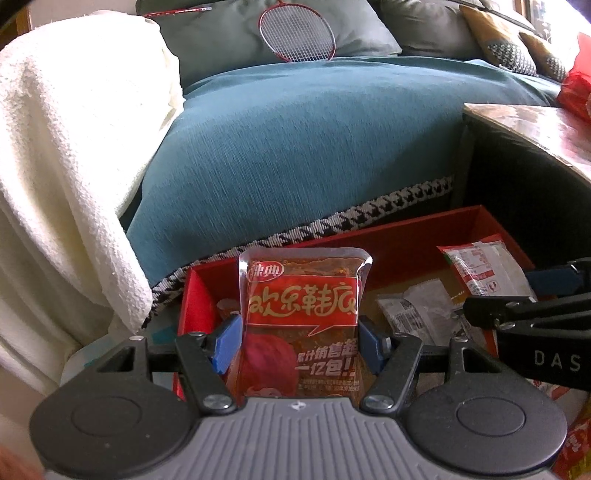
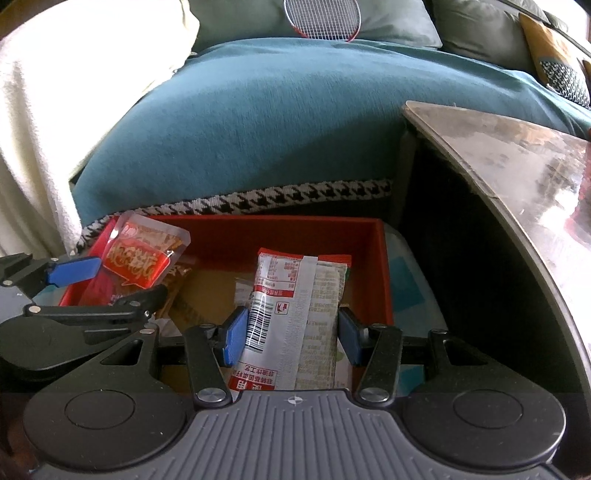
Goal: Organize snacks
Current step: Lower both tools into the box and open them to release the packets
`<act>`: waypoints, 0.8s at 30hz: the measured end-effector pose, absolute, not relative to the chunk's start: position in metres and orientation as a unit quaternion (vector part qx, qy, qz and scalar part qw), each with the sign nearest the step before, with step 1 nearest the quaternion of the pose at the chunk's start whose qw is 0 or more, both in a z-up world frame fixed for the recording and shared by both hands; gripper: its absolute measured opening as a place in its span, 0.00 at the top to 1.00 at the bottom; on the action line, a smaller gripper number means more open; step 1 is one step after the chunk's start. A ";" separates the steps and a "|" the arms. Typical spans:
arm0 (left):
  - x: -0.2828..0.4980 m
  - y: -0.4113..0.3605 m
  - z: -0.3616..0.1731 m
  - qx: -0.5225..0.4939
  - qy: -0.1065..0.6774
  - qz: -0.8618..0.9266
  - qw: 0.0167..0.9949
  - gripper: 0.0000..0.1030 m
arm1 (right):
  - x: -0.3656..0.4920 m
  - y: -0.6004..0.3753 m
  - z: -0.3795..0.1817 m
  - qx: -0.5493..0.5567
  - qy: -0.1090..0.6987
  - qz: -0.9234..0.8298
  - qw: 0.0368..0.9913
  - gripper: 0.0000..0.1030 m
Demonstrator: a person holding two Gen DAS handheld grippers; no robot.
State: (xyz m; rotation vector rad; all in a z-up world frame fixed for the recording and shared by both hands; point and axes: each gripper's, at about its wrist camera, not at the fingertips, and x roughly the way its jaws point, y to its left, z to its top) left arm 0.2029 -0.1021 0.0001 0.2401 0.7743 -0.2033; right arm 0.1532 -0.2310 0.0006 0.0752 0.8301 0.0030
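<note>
Left gripper [image 1: 299, 341]: jaws clenched on a red snack packet [image 1: 301, 317] with gold lettering, blue pads pressed against both its sides; the packet stands upright over the left end of the red box [image 1: 402, 242]. Right gripper [image 2: 290, 338]: jaws clenched on a white-and-red snack packet [image 2: 295, 317], barcode side facing the camera, held upright over the middle of the same box. The box sits on the floor against the hem of a teal sofa cover [image 1: 314, 140] with a houndstooth border. A further white packet [image 1: 417, 308] lies flat on the brown box bottom. A badminton racket [image 1: 297, 35] leans on the sofa cushions. A white blanket [image 1: 66, 147] hangs at left; the corner of a worktop [image 2: 517, 155] stands at right
</note>
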 end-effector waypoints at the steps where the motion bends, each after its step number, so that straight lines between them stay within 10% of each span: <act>1: 0.203 -0.102 0.000 0.117 0.377 -0.099 0.914 0.42 | 0.154 -0.231 0.000 0.036 0.404 0.001 0.914 0.42; 24: 0.211 -0.104 -0.007 0.118 0.385 -0.096 0.910 0.41 | 0.166 -0.229 -0.008 0.035 0.403 -0.015 0.915 0.42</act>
